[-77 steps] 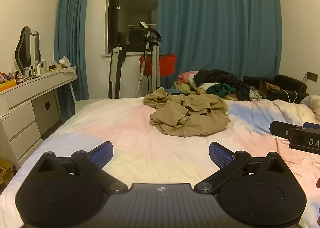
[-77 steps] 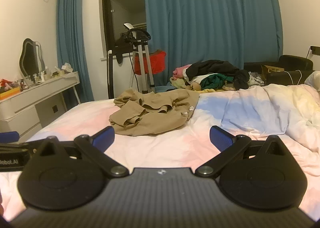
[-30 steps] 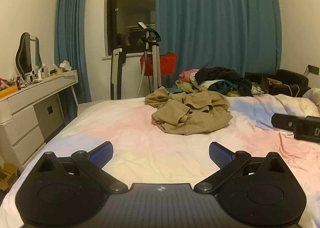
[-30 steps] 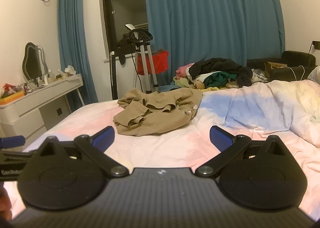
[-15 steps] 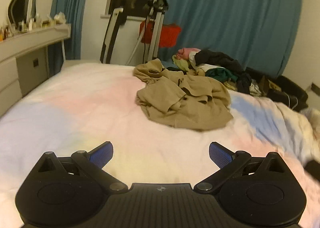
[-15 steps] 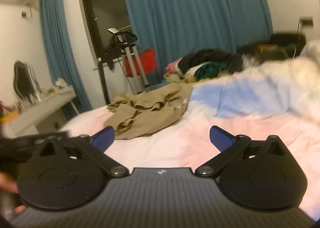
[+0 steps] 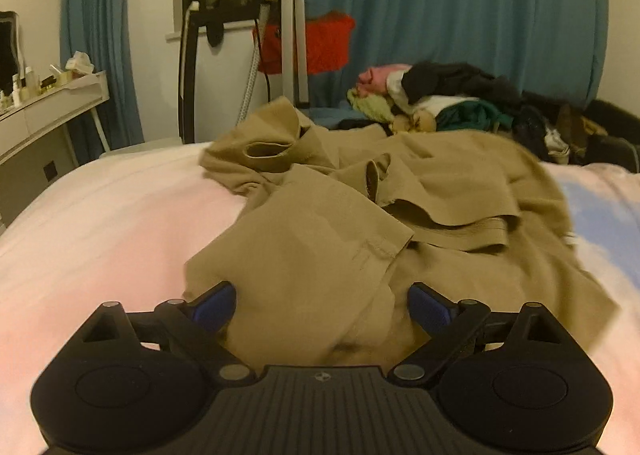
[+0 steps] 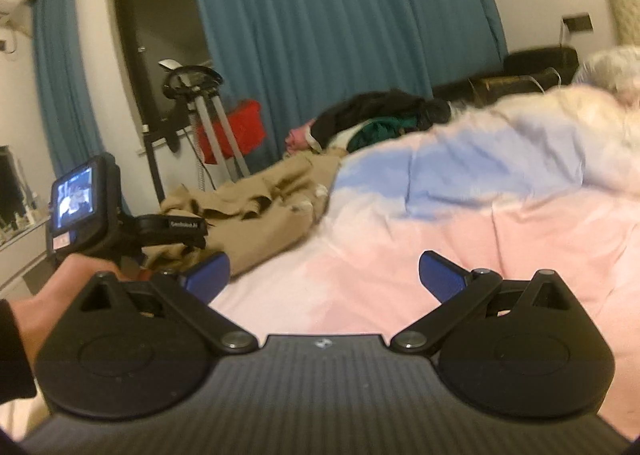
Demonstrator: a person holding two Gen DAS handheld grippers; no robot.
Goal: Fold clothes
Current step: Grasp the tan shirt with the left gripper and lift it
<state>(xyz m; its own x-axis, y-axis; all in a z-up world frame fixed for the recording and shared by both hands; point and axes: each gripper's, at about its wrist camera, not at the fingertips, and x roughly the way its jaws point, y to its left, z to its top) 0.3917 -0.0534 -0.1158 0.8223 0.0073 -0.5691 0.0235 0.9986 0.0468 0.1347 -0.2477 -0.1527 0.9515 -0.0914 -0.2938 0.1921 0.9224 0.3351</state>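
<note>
Since half a second ago the left tongs (image 7: 322, 305) have come in close on the tan garment (image 7: 360, 223); cloth that lay well ahead now fills the gap between the blue pads. Left tongs spread wide, near edge of the garment bunched between them, not pinched. Garment crumpled in a heap on the bed (image 7: 100, 215), on the pink part of the pastel cover, one hemmed flap folded over on top.

Right tongs (image 8: 322, 275) also wide, nothing between them, hovering over bare pink cover (image 8: 400, 255) to the right of the garment (image 8: 260, 207). From the right wrist view the person's left hand (image 8: 60, 283) grips the left tool, its small lit screen (image 8: 74, 197) facing back; dark sleeve at the wrist.

Behind the bed: pile of mixed clothes (image 7: 440, 99), teal curtains (image 7: 460, 15), a metal stand (image 7: 288, 35) with a red item (image 7: 320, 43) behind it. White surface (image 7: 48, 103) at far left carries small bottles. View blurred at the right edge.
</note>
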